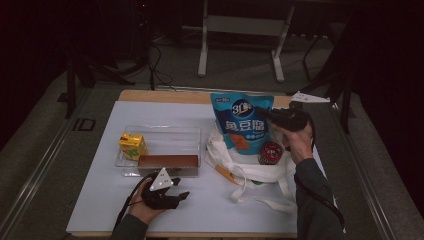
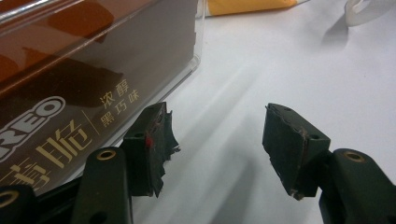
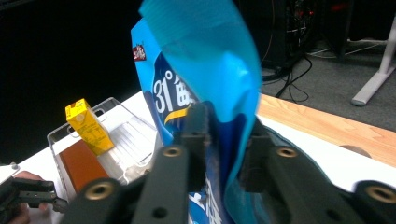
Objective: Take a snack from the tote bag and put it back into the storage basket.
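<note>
Two grippers in play | right gripper (image 3: 223,154) clamped on blue snack bag (image 1: 242,122), upright over tote bag (image 1: 250,172) | left gripper (image 2: 215,149) gaped wide, nothing held, beside clear tray (image 1: 165,135)

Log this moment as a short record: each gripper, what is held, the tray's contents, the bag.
right gripper: shut on the blue snack pouch, held upright above the tote
left gripper: open, nothing between the jaws, in front of the tray
clear tray: yellow carton, brown box
white tote bag: lying flat, red round tin on it
</note>
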A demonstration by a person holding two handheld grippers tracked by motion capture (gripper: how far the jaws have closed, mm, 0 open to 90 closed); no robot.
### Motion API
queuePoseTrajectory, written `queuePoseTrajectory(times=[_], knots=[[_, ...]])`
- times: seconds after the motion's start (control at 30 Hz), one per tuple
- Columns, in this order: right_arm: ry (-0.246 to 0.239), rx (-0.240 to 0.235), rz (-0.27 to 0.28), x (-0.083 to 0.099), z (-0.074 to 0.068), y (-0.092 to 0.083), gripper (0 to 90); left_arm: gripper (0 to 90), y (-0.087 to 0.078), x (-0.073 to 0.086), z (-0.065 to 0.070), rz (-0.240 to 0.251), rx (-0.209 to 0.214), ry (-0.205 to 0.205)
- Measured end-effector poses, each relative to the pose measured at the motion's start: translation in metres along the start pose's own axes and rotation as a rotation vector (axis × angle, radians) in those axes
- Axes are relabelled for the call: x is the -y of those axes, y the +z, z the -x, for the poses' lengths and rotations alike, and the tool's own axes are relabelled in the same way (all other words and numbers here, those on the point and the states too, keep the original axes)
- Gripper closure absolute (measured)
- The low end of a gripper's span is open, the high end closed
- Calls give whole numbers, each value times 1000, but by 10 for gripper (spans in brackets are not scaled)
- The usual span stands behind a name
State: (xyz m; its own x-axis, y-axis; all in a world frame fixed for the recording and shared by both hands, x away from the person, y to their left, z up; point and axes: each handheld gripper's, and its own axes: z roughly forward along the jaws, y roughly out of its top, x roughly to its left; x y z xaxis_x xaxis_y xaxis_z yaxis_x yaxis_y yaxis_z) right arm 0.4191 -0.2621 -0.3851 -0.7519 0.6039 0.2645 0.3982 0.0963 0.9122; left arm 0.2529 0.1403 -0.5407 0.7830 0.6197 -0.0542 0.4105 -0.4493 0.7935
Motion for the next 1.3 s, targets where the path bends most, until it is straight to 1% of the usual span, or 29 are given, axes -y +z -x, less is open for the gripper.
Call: queuePoseTrajectory(times=[0.17, 0.2, 0.27, 0.33, 0.37, 0.43, 0.5, 0.53, 0.57, 0.63, 0.67, 0.7, 0.73, 0.8, 0.9, 1.0, 1.03, 1.17, 1.3], knots=[[-5, -8, -3, 0, 0, 1, 815, 412, 0, 0, 0, -1, 1, 2], [-5, -3, 2, -1, 0, 1, 771, 412, 0, 0, 0, -1, 1, 2], [-9, 1, 5, -3, -1, 1, 716, 411, 0, 0, 0, -1, 1, 2], [-25, 8, 0, -6, -2, 2, 695, 412, 0, 0, 0, -1, 0, 1], [-41, 15, -3, -7, -4, 2, 688, 411, 0, 0, 0, -2, 0, 2], [-53, 24, -12, -9, -5, 3, 677, 412, 0, 0, 0, -2, 0, 1], [-53, 25, -15, -9, -6, 4, 681, 412, 0, 0, 0, -2, 0, 2], [-44, 17, -21, -7, -5, 5, 706, 412, 0, 0, 0, -3, 0, 3], [-39, 12, -23, -6, -5, 6, 710, 412, 0, 0, 0, -3, 0, 3], [-33, 13, -22, -3, -5, 7, 743, 412, 0, 0, 0, -3, 0, 3], [-33, 13, -22, -3, -5, 7, 743, 412, 0, 0, 0, -3, 0, 3], [-22, 2, -22, -3, -4, 8, 793, 412, 0, 0, 0, -3, 0, 0], [-13, -2, -25, -3, -4, 8, 818, 412, 0, 0, 0, -2, 0, -2], [-5, 3, -28, -3, -4, 9, 833, 412, 0, 0, 0, -2, 0, -4], [34, 9, -31, -3, -5, 10, 873, 412, 0, 0, 0, -1, 0, -4], [71, 10, -29, -3, -4, 9, 885, 411, 0, 0, -1, 0, 1, -5], [92, 6, -29, -3, -3, 7, 888, 410, 0, 0, -1, -1, 2, -5], [138, -4, -24, -1, -1, 5, 891, 416, 0, 0, -2, 0, 9, -13], [164, -12, -14, 0, 0, 4, 892, 421, 0, 0, -3, 5, 16, -24]])
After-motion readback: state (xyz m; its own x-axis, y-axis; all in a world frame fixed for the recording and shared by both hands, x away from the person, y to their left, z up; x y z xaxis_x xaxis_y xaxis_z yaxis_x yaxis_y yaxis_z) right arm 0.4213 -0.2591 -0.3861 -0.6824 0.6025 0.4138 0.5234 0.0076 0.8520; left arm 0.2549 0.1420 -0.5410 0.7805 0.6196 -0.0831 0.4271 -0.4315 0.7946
